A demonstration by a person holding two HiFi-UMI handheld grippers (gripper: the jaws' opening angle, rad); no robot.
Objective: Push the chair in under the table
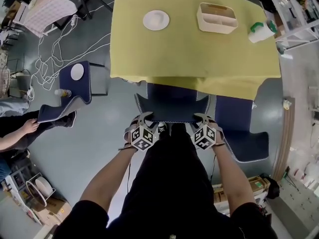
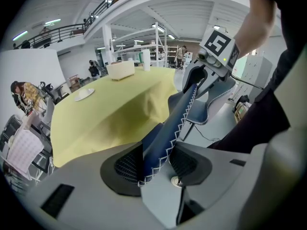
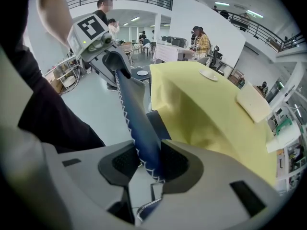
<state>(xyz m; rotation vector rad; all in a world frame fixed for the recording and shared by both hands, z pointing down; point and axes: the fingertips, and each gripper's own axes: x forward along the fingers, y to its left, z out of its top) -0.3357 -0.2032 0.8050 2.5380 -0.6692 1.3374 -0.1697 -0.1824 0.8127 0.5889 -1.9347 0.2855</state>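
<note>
Beneath the yellow-clothed worktop [image 1: 194,49], the chair [image 1: 174,103] is being lined up. Its top corners are being clamped by the left hand-held gripper [image 1: 143,121] and the right hand-held gripper [image 1: 203,119], presumably for straight pushing.

A blue chair [image 1: 172,103] partly under the yellow-clothed table [image 1: 194,54], left gripper [image 1: 143,117] and right gripper [image 1: 202,117] on its backrest's top edge, white plate [image 1: 156,20] and white caddy [image 1: 217,18] on the cloth

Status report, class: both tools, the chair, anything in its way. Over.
Left tool, right tool: both shut on backrest edge of blue chair. Seat partly under yellow-clothed table. No obstruction seen.
</note>
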